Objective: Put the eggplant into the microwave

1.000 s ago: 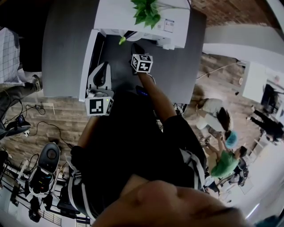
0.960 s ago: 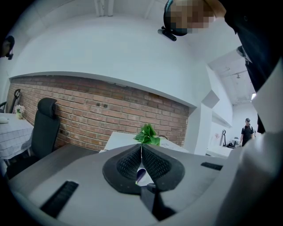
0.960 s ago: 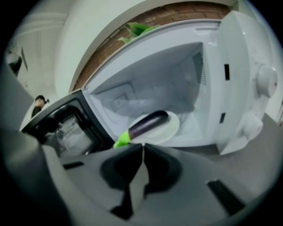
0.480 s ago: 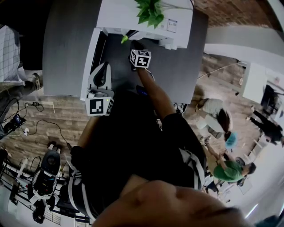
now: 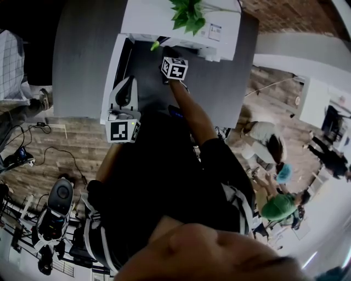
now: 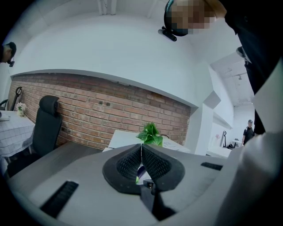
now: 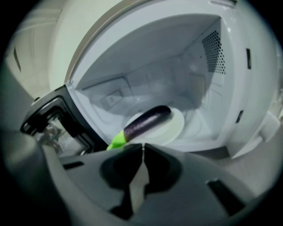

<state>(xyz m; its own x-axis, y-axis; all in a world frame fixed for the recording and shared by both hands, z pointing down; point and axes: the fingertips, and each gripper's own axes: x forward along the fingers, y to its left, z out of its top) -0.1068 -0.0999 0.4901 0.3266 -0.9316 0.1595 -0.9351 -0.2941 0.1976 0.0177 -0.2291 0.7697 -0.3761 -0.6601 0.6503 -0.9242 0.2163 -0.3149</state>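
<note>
The purple eggplant (image 7: 146, 122) lies on the white plate (image 7: 176, 127) inside the open white microwave (image 7: 177, 57). Its green stem (image 7: 116, 140) sticks out over the front sill. My right gripper (image 7: 142, 146) is shut just in front of the stem, with nothing between its tips. In the head view the right gripper (image 5: 165, 55) is at the microwave's (image 5: 164, 19) mouth, and only the eggplant's stem (image 5: 155, 45) shows. The left gripper (image 5: 128, 82) hangs beside the open door (image 5: 113, 66). The left gripper (image 6: 141, 145) is shut and empty.
A green plant (image 5: 189, 13) stands on top of the microwave. The microwave sits on a grey table (image 5: 82, 60) with wooden floor around it. Its swung-out door (image 7: 53, 114) is at my right gripper's left. A black chair (image 6: 44, 123) stands by the brick wall. People stand at the right (image 5: 274, 142).
My right gripper has moved a little toward the microwave's mouth, and the eggplant's green stem has shifted inward with it. The left gripper has stayed put.
</note>
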